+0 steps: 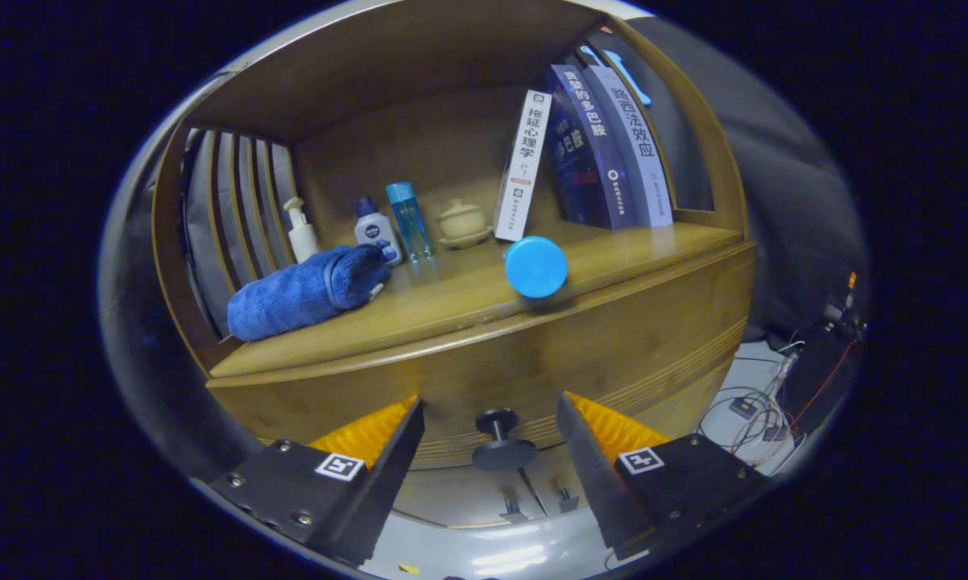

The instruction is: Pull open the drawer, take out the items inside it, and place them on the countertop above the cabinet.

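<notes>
A: Gripper view: where is the drawer knob (pixel 496 439)?
B: Between the jaws, touching neither; the gripper (pixel 490 447) stands wide open. The drawer (pixel 532 362) is closed under the counter (pixel 468 302).

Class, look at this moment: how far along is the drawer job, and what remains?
A rolled blue towel and a blue-capped container already lie on the countertop; whether they came from the drawer cannot be told. In hand: the open gripper has the drawer knob between its fingers, not yet touching it. Left: closing on the knob, pulling, emptying the drawer.
</notes>
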`<state>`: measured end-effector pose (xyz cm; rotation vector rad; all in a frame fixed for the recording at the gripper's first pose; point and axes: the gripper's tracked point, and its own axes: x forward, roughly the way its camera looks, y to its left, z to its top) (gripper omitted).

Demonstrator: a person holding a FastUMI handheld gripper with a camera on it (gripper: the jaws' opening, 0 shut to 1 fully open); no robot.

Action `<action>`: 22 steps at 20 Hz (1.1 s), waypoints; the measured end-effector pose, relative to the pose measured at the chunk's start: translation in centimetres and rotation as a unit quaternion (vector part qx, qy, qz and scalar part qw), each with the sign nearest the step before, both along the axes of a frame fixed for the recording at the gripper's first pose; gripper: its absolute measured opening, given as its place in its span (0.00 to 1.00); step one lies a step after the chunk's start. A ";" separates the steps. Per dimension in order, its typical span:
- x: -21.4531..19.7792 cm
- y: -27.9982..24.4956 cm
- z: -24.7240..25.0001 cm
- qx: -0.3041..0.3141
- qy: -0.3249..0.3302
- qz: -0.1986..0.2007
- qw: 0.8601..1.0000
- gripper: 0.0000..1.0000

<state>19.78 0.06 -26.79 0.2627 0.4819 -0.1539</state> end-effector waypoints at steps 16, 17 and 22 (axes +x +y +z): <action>-3.2 -0.4 14.8 -0.083 -0.110 -0.009 0.990 0.99; -3.4 -0.4 16.1 -0.092 -0.120 -0.009 0.988 0.99; -5.3 -0.1 22.0 -0.122 -0.144 -0.016 0.982 0.99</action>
